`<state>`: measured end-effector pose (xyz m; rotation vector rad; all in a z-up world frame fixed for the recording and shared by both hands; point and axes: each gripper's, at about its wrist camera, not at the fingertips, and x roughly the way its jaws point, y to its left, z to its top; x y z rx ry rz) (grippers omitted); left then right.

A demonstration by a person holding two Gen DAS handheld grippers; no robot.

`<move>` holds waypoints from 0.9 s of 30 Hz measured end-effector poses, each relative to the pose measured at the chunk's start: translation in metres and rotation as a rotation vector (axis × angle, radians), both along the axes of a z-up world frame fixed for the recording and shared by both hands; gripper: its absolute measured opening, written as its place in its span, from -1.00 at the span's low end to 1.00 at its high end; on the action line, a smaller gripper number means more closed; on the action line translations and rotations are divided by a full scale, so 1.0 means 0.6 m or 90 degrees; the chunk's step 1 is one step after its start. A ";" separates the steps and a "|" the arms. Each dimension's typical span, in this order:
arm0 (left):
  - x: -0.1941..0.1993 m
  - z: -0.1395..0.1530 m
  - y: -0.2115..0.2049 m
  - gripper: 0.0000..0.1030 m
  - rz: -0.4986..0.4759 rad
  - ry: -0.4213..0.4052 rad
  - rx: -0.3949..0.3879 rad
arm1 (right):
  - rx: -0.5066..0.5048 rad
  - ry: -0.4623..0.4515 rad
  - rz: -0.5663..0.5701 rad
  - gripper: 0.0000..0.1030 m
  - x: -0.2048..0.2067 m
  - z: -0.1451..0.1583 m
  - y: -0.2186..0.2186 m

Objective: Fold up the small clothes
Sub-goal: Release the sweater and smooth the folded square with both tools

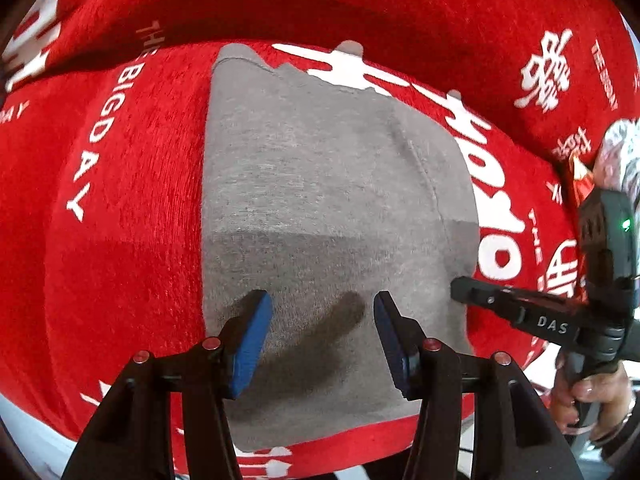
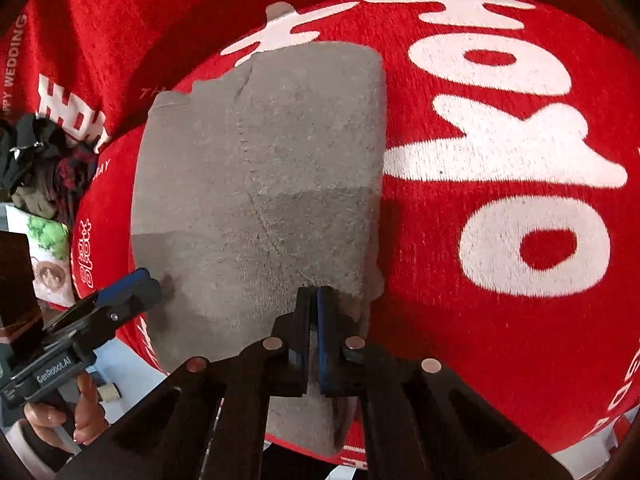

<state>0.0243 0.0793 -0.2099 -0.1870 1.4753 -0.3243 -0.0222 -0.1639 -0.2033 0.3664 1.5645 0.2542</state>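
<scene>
Off to the left, a heap of dark clothes (image 2: 36,160). Next, the left gripper (image 1: 323,312) — jaws spread wide, hovering over the near part of the grey garment (image 1: 320,200), laid flat on a red printed cloth (image 1: 120,200) (white lettering). Further right, the right gripper (image 2: 313,300) — jaws pressed together at the garment's near right edge, apparently pinching it.
</scene>
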 end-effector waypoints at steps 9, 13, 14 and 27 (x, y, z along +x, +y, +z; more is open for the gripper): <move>0.005 0.013 -0.027 0.07 -0.011 0.013 0.074 | -0.028 0.028 0.002 -0.99 -0.010 0.010 0.004; 0.005 0.030 -0.025 0.07 0.001 0.027 0.089 | -0.025 0.057 -0.031 -0.99 -0.010 0.018 -0.006; 0.005 0.036 -0.025 0.07 0.003 0.027 0.094 | -0.026 0.063 -0.038 -0.98 -0.010 0.025 -0.008; -0.004 0.137 -0.016 0.81 0.002 0.000 0.138 | -0.062 0.050 -0.053 0.16 -0.029 0.134 -0.010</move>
